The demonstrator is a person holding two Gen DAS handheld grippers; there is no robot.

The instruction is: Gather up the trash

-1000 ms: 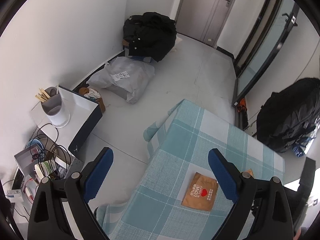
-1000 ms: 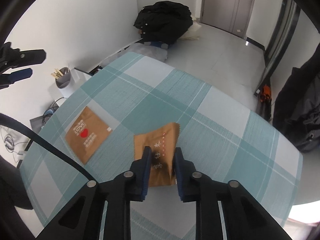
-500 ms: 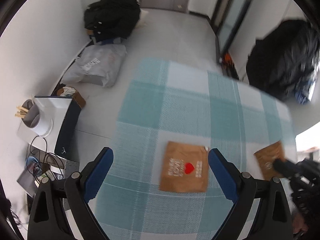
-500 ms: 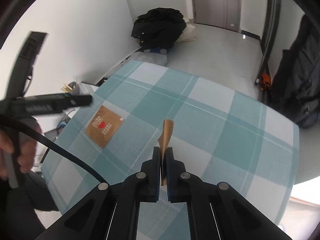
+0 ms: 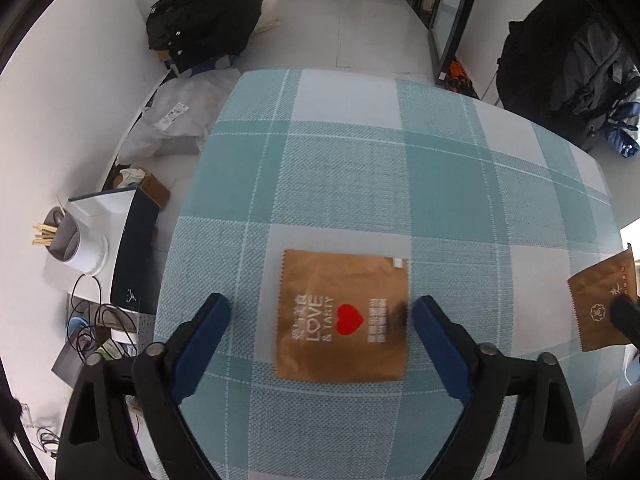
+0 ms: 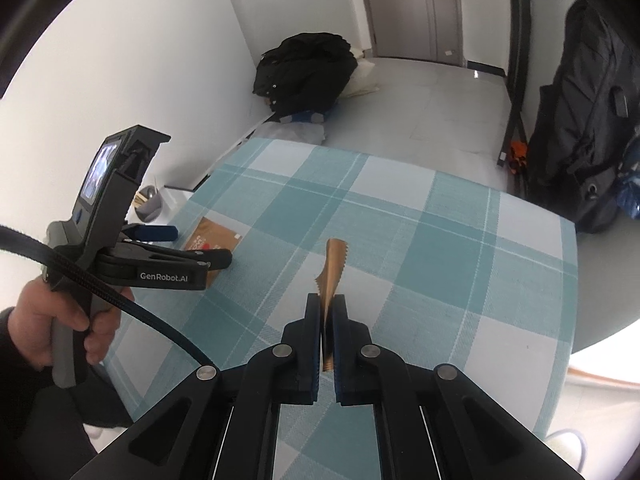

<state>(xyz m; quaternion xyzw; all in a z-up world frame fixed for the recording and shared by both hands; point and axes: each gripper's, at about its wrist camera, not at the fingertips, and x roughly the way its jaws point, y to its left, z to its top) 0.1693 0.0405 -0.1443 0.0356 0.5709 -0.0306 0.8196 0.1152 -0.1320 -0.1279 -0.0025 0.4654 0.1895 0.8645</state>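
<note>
One brown packet [image 6: 333, 268] was already picked up: the right gripper [image 6: 327, 320] pinched it tight, lifted off the table [image 6: 460, 248]. The other packet [image 5: 342, 316], the one with a red heart, lay flat near the table's left edge. The left gripper [image 5: 320, 320] hung over it, jaws wide but closing, a finger on each side, not touching yet. No bin showed, so both packets probably had to go somewhere.

Black bag [image 5: 204, 12] beside white wall [image 5: 80, 92]
</note>
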